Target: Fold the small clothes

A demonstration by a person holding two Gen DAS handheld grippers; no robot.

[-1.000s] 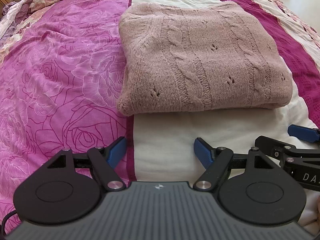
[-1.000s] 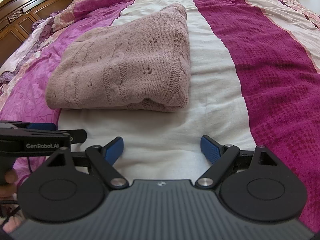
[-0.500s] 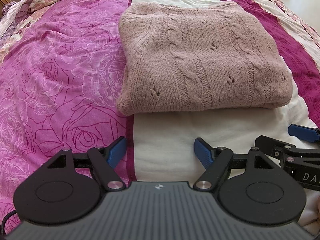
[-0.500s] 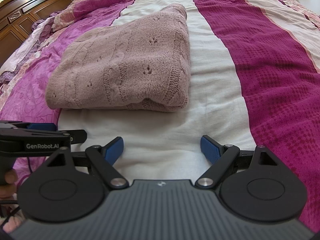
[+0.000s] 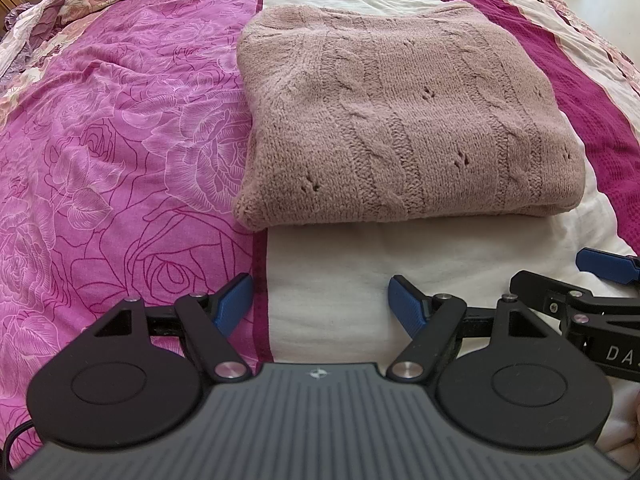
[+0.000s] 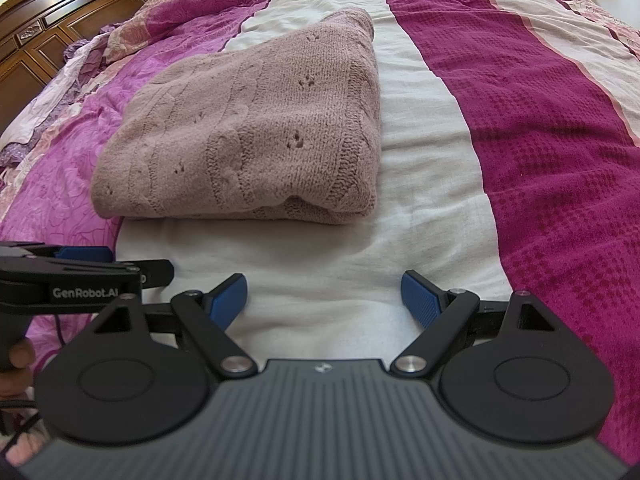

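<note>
A dusty-pink cable-knit sweater lies folded into a thick rectangle on the bed, resting mostly on the cream stripe of the bedspread. Its left edge overlaps the pink rose-print panel, and its right edge reaches the dark magenta stripe. The nearest folded edge runs across the view, rounded and stacked in layers, with small eyelet holes scattered over the top face.

The left gripper hovers just short of that near edge, apart from the knit. Its blue-padded fingers stand wide apart with nothing between them but the cream fabric below. The right gripper is in the same posture: jaws spread wide, empty, blue pads facing each other over the cream stripe, with the sweater lying ahead and slightly to its left, not touched.

The two tools sit side by side. From the left wrist view, the right gripper's black frame and one blue tip reach in at the right margin. From the right wrist view, the left gripper's body, lettered "GenRobot.AI", crosses the left margin, with fingertips of a hand on its handle below. A dark wooden headboard stands at the far left corner of the bed.
</note>
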